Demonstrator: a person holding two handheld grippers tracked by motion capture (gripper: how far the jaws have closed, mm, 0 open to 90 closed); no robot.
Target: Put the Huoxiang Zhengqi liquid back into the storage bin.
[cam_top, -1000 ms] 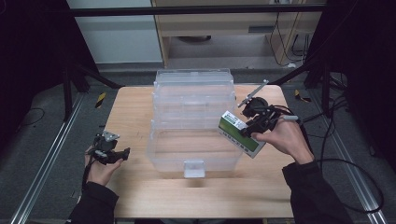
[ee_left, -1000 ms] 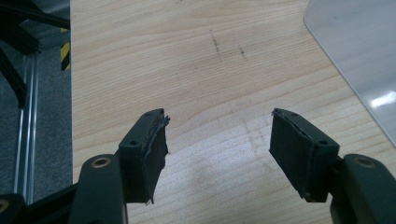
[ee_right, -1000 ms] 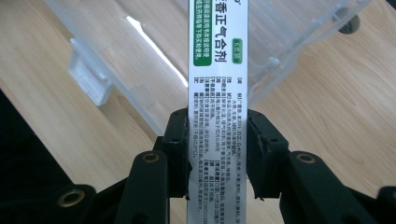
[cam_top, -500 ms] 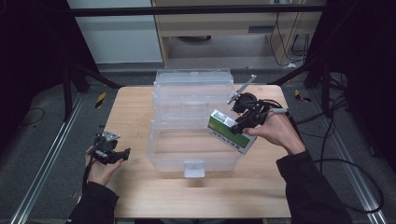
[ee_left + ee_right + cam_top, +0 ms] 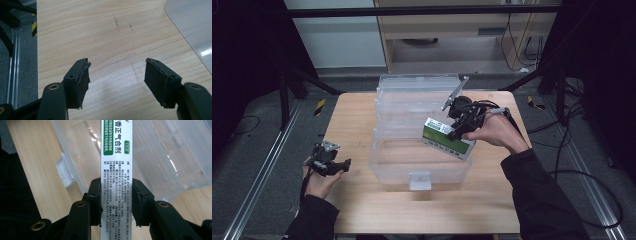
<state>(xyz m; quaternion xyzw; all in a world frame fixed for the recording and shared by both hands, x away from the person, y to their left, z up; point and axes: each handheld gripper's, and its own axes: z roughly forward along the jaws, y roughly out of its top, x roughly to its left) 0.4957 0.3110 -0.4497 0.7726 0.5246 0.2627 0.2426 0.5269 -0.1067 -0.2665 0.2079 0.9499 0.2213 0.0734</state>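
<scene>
A clear plastic storage bin (image 5: pixel 412 165) with its lid hinged back stands in the middle of the wooden table (image 5: pixel 357 110). My right gripper (image 5: pixel 460 127) is shut on a green-and-white medicine box (image 5: pixel 448 138) and holds it tilted over the bin's right side. In the right gripper view both pads clamp the narrow white face of the medicine box (image 5: pixel 116 170), printed with small text, above the bin (image 5: pixel 160 157). My left gripper (image 5: pixel 343 165) rests in a hand near the table's left edge, its jaws wide apart over bare wood (image 5: pixel 117 72) with nothing between them.
The bin's front latch (image 5: pixel 419 180) faces the person. A corner of the bin (image 5: pixel 192 30) lies to the right in the left gripper view. Metal rails and cables run along the floor on both sides of the table. A cabinet (image 5: pixel 452 30) stands behind.
My right gripper has carried the medicine box leftward, from the bin's right edge to over its inside. The left gripper has stayed in place.
</scene>
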